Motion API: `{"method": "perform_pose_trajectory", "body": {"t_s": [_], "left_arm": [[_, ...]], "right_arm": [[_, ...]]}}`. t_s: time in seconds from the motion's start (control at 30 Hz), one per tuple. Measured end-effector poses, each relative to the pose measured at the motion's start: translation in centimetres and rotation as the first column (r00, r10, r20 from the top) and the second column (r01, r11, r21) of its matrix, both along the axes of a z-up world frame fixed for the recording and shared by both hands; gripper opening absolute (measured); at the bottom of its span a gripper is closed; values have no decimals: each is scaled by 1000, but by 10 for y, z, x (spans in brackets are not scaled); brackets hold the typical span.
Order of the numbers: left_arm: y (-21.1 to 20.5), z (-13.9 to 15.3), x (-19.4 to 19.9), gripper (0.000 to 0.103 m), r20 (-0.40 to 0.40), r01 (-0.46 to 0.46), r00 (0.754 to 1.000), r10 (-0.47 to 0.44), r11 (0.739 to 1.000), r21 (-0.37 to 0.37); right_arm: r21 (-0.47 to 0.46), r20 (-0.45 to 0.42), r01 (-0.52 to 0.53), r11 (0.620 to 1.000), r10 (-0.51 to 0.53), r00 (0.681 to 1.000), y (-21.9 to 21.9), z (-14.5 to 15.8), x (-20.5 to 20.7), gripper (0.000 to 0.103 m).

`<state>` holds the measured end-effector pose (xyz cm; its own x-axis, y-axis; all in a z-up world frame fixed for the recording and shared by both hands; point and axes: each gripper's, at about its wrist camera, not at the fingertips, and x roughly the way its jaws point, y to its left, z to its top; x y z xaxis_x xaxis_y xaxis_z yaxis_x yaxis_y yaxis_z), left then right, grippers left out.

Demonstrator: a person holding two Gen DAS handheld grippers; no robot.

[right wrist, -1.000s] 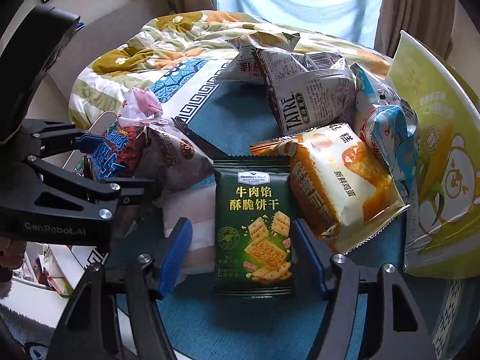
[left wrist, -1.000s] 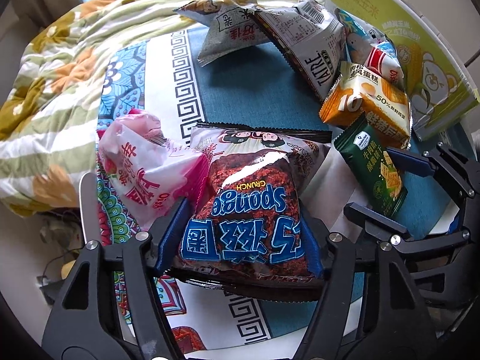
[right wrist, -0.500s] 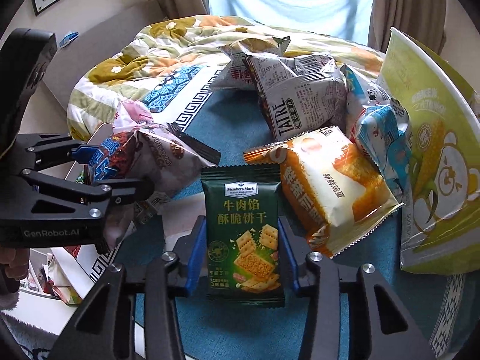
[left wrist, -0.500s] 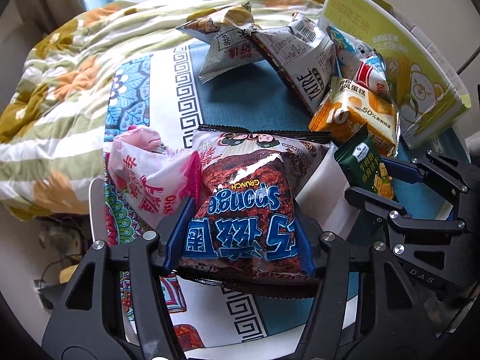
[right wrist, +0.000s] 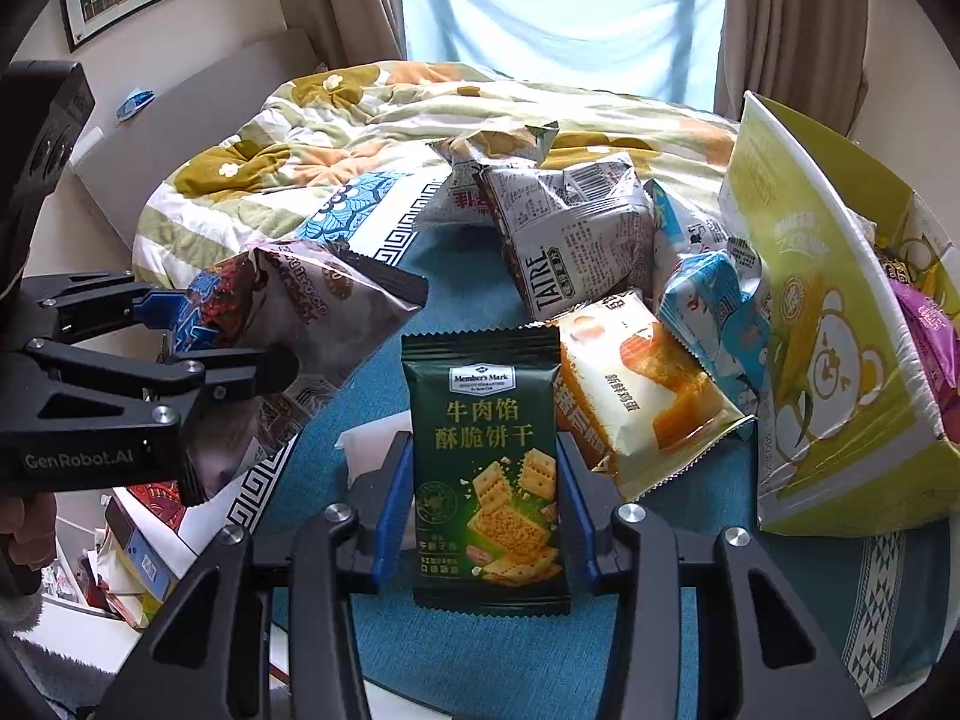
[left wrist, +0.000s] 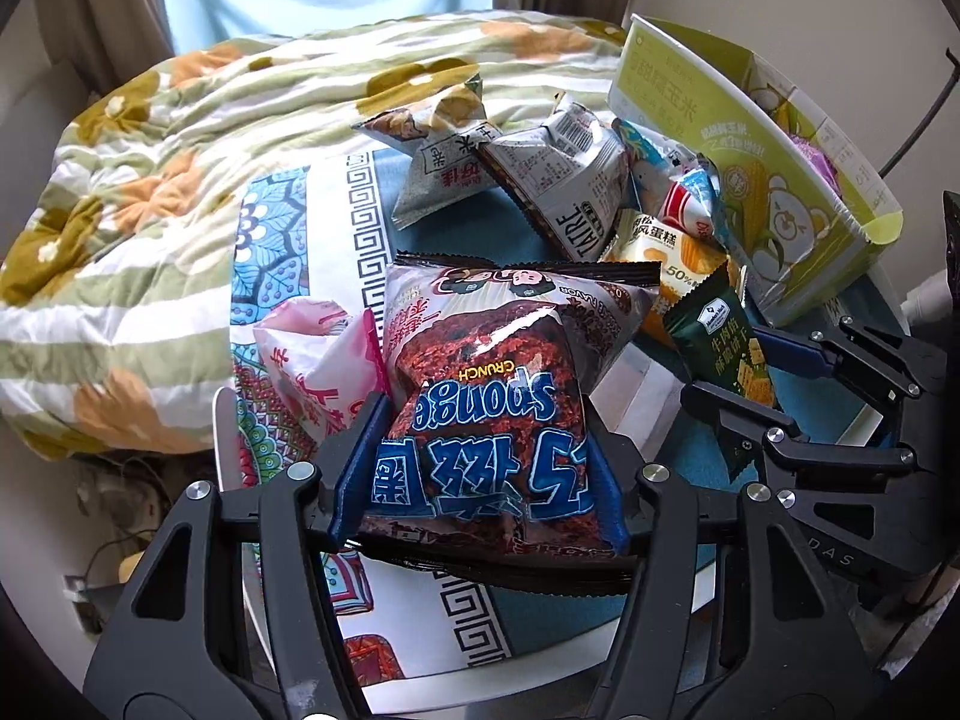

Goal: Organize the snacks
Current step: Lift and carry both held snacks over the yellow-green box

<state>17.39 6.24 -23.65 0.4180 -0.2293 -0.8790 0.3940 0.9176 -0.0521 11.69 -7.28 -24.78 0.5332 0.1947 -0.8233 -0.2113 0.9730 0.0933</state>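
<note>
Now pinched and lifted since a second ago, Sponge bag [left wrist: 489, 420] in left jaws, green cracker packet [right wrist: 489, 462] in right, ready for the box [right wrist: 840, 360].

Both tools are matte black, built from flat angular struts with triangular cut-outs, joined by round silver screw heads. The left tongs [left wrist: 480, 468] carry blue pads [left wrist: 354, 468] on the inner faces of the fingers, and so do the right tongs [right wrist: 486, 504]. Seen from the side, the left unit's body reads "GenRobot.AI" in pale letters, and the right unit's shows the letters "DAS". A hand [right wrist: 27, 531] grips the left handle.
</note>
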Motion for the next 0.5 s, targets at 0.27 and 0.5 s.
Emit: {"method": "perform_pose_trajectory", "body": {"t_s": [0.27,0.5], "left_arm": [[-3,25,-7,56,46,5,999,-4,1000,-28],[-11,49,-10,56,104,25,994,-21,999,-39]], "right_arm": [[-2,41,23,1000,-23,999,-5,21,-8,41],[-10,86,40,999,-39,996,-8,39,-13,41]]}}
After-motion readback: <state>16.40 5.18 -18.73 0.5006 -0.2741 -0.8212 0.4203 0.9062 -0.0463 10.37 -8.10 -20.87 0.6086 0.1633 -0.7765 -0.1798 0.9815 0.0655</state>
